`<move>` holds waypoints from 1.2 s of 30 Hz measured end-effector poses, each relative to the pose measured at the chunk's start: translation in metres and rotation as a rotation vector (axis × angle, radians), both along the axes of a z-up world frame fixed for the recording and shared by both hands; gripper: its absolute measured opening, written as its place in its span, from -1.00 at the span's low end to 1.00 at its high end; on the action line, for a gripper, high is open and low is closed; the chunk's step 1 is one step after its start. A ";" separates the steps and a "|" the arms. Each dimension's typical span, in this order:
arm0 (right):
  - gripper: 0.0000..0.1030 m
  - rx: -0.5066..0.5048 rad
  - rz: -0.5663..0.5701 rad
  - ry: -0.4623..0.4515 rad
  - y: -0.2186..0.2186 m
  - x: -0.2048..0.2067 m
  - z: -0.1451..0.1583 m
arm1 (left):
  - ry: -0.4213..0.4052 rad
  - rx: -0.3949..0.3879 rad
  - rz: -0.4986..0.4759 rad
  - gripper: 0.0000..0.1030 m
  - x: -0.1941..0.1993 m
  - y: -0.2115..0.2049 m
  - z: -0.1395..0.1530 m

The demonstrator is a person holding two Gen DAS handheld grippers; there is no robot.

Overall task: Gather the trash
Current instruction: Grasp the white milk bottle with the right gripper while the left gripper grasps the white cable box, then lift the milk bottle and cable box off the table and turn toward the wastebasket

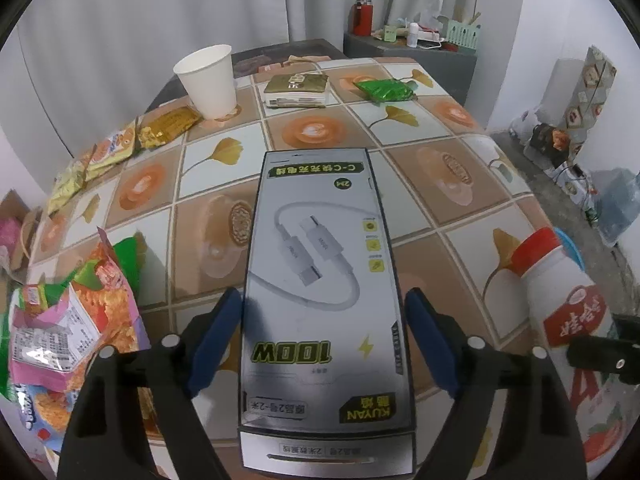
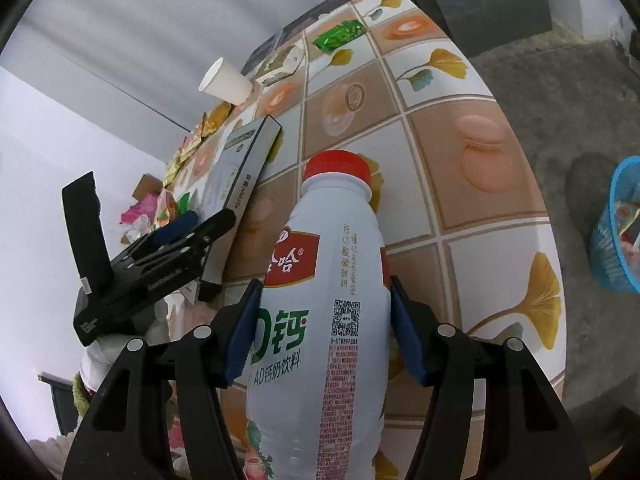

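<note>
My left gripper (image 1: 324,320) is shut on a grey cable box (image 1: 320,280) and holds it above the tiled table (image 1: 440,208). My right gripper (image 2: 326,316) is shut on a white milk-drink bottle (image 2: 328,300) with a red cap, also above the table. The bottle shows at the right of the left wrist view (image 1: 568,320). The box (image 2: 240,172) and the left gripper (image 2: 172,240) show at the left of the right wrist view.
On the table stand a white paper cup (image 1: 208,80), a tissue pack (image 1: 298,90), a green wrapper (image 1: 384,90), gold and yellow wrappers (image 1: 160,128) and snack bags (image 1: 76,320). A blue basket (image 2: 618,228) with trash stands on the floor at right.
</note>
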State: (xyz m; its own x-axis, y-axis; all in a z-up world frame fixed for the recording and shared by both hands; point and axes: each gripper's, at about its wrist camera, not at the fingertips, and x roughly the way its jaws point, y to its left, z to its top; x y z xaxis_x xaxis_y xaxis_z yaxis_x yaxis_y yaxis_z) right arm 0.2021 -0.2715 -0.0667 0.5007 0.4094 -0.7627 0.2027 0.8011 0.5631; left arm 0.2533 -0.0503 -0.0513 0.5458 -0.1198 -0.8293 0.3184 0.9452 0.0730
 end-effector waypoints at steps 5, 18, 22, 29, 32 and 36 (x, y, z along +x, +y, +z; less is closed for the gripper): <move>0.12 0.012 -0.001 -0.007 -0.003 -0.003 0.000 | -0.006 0.043 -0.008 0.50 -0.001 -0.004 -0.001; 0.12 0.034 0.011 -0.009 -0.009 -0.003 0.000 | 0.066 0.029 0.046 0.58 0.016 0.006 -0.014; 0.12 0.033 0.012 -0.008 -0.008 -0.003 0.000 | 0.086 -0.010 0.058 0.56 0.014 0.009 -0.016; 0.12 0.012 0.020 0.007 -0.004 0.001 0.001 | 0.121 -0.067 0.023 0.56 -0.022 0.008 -0.012; 0.12 0.005 0.023 0.013 -0.002 0.001 0.001 | 0.149 -0.099 0.019 0.56 -0.048 0.014 -0.010; 0.12 -0.009 0.033 0.021 0.000 0.000 0.002 | 0.188 -0.176 0.033 0.56 -0.077 0.027 -0.008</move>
State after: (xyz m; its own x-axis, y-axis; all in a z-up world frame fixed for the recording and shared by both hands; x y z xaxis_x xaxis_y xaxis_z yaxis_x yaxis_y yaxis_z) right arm 0.2022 -0.2719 -0.0650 0.4709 0.4183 -0.7767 0.1881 0.8125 0.5517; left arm 0.1762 -0.0230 -0.0592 0.3901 -0.2560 -0.8845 0.2794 0.9482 -0.1513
